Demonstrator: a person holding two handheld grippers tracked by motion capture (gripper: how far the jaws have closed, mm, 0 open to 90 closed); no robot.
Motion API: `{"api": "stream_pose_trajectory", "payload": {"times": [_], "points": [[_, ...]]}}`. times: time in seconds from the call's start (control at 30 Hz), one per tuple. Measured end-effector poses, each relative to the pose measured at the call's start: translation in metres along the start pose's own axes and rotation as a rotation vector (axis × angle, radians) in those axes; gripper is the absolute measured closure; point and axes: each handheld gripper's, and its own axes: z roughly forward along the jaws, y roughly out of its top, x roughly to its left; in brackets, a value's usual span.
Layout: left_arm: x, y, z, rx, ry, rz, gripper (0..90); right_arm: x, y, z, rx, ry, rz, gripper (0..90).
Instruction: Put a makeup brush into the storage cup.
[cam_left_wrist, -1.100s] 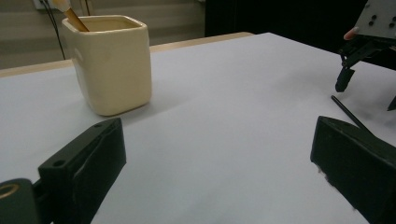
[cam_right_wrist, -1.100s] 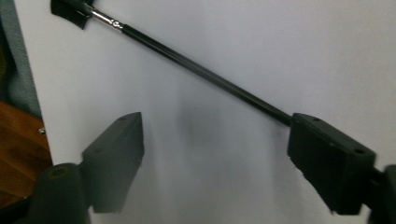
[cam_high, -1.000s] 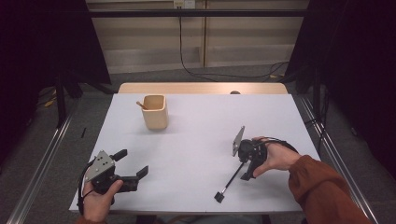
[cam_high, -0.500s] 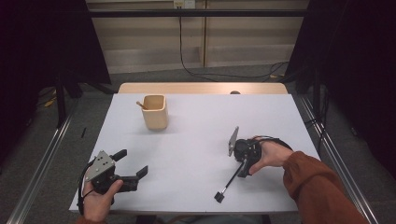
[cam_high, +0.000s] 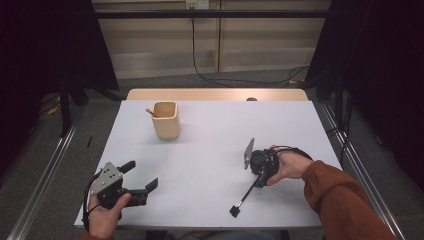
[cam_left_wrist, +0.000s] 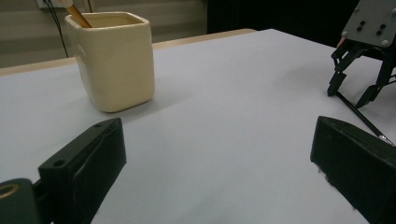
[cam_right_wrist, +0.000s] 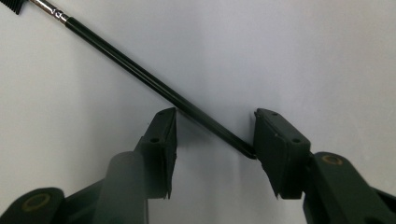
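Note:
A thin black brush (cam_high: 245, 196) lies slantwise on the white table (cam_high: 210, 135), its bristle head toward the front edge. My right gripper (cam_high: 260, 177) points down over the handle's far end. In the right gripper view the handle (cam_right_wrist: 140, 74) runs between the two jaws of that gripper (cam_right_wrist: 215, 140), its tip against the right pad. The jaws have just been closing, with a gap still showing on the left side. My left gripper (cam_high: 141, 175) rests at the front left, open and empty (cam_left_wrist: 219, 172).
A cream square cup (cam_high: 166, 120) with a wooden stick (cam_high: 151, 112) in it stands at the back left, and is seen close (cam_left_wrist: 114, 58) from the left gripper. A wooden strip (cam_high: 215, 95) edges the far side. Metal rails run along the floor on both sides.
The right hand has shifted slightly left over the brush handle. The left hand and the cup have not moved.

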Motion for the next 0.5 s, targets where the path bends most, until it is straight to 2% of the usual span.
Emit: {"api": "stream_pose_trajectory", "payload": {"times": [0.13,0.4,0.5], "points": [[0.0000,-0.0003,-0.0005,-0.003,0.000,-0.001,3.5,0.0019,0.0010,-0.0006,0.009,-0.004,-0.003,57.7],[0.0000,0.0000,-0.0013,-0.003,-0.003,0.007,3.6,0.0022,0.0023,-0.0016,0.026,0.012,-0.008,78.2],[0.0004,-0.0005,-0.0011,-0.007,-0.002,0.005,3.6,0.0017,0.0024,-0.0017,0.032,0.021,-0.002,82.0]]}}
